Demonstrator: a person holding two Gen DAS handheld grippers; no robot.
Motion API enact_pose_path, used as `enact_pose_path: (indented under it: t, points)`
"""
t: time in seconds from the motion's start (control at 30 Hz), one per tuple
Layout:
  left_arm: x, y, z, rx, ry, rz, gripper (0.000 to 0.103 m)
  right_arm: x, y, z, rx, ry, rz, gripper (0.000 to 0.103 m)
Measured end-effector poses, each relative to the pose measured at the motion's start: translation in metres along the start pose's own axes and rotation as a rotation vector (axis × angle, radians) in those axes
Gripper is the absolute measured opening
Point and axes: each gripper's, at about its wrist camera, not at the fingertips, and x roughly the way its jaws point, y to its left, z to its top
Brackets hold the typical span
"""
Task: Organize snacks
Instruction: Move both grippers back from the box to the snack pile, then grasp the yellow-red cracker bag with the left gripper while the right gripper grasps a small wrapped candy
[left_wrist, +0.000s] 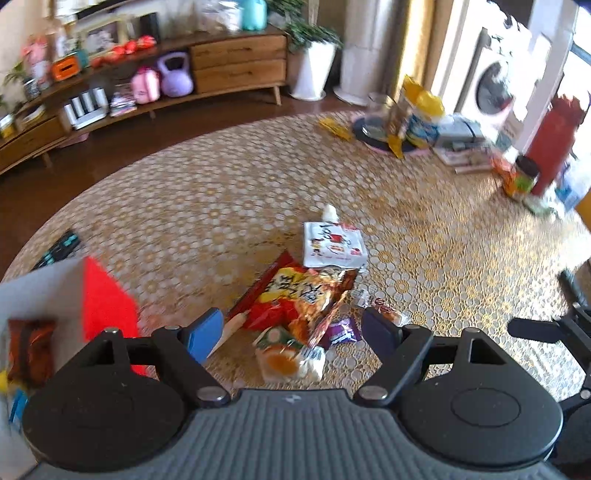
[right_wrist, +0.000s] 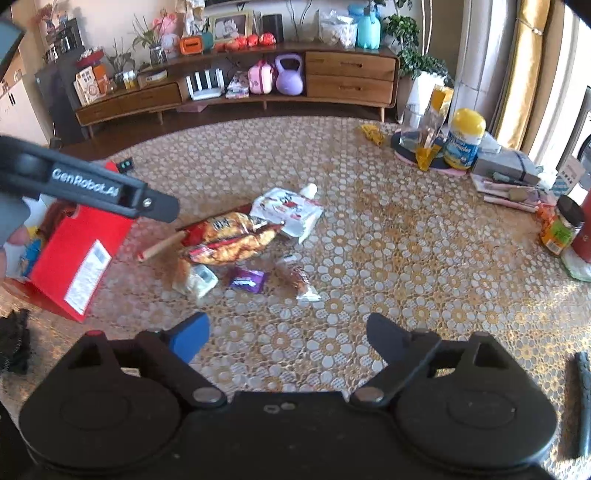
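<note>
Left gripper (left_wrist: 291, 328) fingers spread, empty — red snack bag (left_wrist: 299, 295) between them; right gripper (right_wrist: 288, 332) fingers released, purple candy (right_wrist: 246, 279) ahead.

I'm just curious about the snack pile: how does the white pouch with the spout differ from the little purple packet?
The white pouch is much larger than the purple packet. The pouch has a white cap at its far end; the packet is a plain sealed wrapper. The pouch touches the big red-and-yellow chip bag, while the packet lies apart from it on the near side. Both lie flat on the patterned tablecloth, and neither tool touches them.
</note>
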Motion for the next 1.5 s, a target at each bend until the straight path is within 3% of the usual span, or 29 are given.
enact_pose_path:
  t: [0.4,0.67,0.87,0.9,1.1,1.5]
  points:
    - [0.083,-0.017,0.011,0.096,0.073,0.045,0.082,0.077,-0.018,0.014,-0.016,0.039,-0.003,0.067]
    - [0.111,-0.022,0.006,0.134,0.09,0.058,0.082,0.107,-0.012,0.017,-0.069,0.045,0.003,0.052]
    - [0.116,-0.028,0.003,0.175,0.078,0.06,0.081,0.122,-0.011,0.019,-0.075,0.054,-0.005,0.033]
    - [0.116,-0.029,0.002,0.18,0.075,0.059,0.075,0.123,-0.011,0.019,-0.076,0.055,-0.006,0.031]
    - [0.114,-0.029,0.0,0.183,0.065,0.068,0.062,0.123,-0.009,0.018,-0.089,0.045,-0.023,0.013]
    - [0.076,-0.025,0.007,0.155,0.005,0.054,0.058,0.091,-0.016,0.014,-0.02,0.013,-0.035,0.012]
